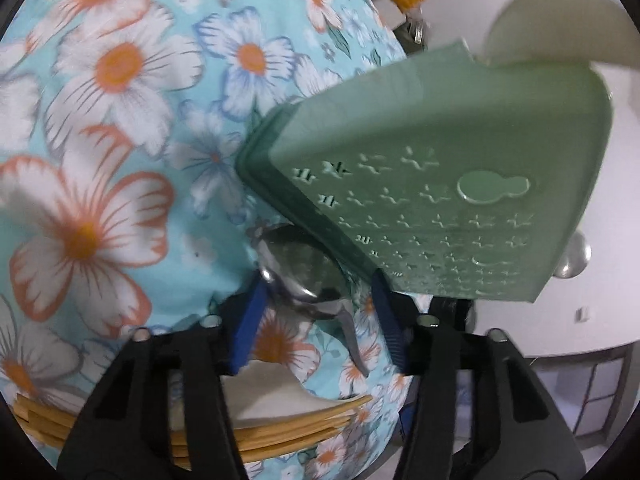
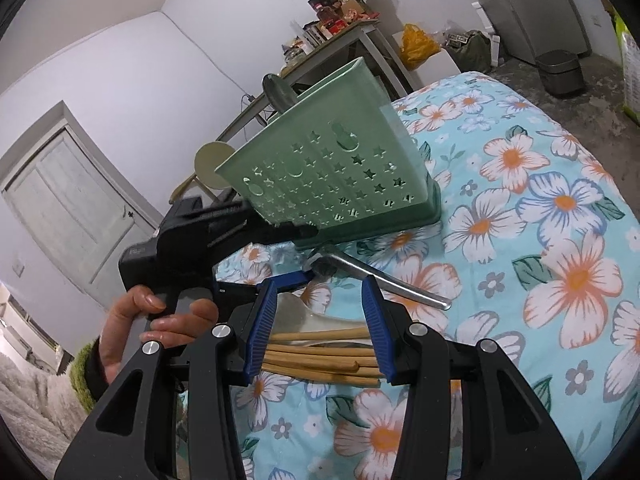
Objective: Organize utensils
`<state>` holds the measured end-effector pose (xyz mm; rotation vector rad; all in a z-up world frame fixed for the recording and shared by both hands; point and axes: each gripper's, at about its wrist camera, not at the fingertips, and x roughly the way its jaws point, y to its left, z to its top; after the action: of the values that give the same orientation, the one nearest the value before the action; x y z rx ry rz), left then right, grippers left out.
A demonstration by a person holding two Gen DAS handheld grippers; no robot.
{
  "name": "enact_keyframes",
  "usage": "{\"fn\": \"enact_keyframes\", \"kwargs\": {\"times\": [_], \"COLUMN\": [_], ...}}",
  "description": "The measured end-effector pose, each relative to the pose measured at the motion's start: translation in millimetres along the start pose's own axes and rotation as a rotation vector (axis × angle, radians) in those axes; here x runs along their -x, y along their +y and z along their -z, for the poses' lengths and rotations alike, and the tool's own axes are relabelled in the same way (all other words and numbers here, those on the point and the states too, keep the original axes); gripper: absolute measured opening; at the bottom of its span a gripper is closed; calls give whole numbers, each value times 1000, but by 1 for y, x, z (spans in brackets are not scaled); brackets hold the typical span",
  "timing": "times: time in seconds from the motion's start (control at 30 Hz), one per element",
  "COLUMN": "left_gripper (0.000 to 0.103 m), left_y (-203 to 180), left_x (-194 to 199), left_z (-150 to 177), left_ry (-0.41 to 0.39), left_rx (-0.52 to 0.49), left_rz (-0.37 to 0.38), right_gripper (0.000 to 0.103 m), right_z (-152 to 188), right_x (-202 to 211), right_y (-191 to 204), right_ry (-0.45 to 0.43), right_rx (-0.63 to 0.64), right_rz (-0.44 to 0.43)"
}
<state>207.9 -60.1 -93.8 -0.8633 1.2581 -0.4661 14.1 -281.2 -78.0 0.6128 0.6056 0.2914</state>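
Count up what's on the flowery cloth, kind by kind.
Green holder: 1
Metal spoon: 1
Pale spoon: 1
Chopstick bundle: 1 (sticks overlap too much to count)
Total: 4

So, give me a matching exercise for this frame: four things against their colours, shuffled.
Things:
1. holder
2. spoon
3. chopsticks
4. cloth

Colours:
A. shiny silver
B. light blue with flowers
C. pale wood
D. green

Pairs: 1-D, 2-A, 3-C, 4-B
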Motion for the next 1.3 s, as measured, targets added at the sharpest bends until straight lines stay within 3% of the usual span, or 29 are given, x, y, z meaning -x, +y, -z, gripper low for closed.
{"fn": "enact_keyframes", "kwargs": {"times": [0.03, 0.13, 0.23, 0.4, 0.67, 0.8, 0.83, 1.13, 1.3], "left_gripper": [32, 22, 18, 18, 18, 16, 8, 3, 1], "left_y": [5, 16, 19, 17, 33, 39, 40, 52, 55], "left_x": [2, 6, 9, 4, -10, -7, -6, 17, 53], "left_z": [2, 8, 13, 14, 8, 13, 14, 33, 49], "left_ry": [-12, -28, -49, -55, -47, -66, -68, -89, -106], "left_rx": [19, 75, 108, 107, 211, 216, 209, 174, 129], "left_rz": [20, 114, 222, 242, 230, 289, 303, 465, 559], "right_gripper": [44, 44, 44, 44, 44, 44, 44, 44, 43], "right_z": [0, -1, -1, 1, 1, 1, 1, 3, 5], "right_x": [1, 3, 3, 1, 0, -2, -1, 6, 14], "right_y": [-1, -3, -6, -5, -2, 2, 3, 24, 41], "right_ry": [-1, -1, -1, 3, 9, 11, 10, 8, 2], "right_rx": [1, 1, -6, -3, 2, 12, 17, 91, 160], "right_rz": [3, 9, 12, 14, 24, 36, 40, 66, 54]}}
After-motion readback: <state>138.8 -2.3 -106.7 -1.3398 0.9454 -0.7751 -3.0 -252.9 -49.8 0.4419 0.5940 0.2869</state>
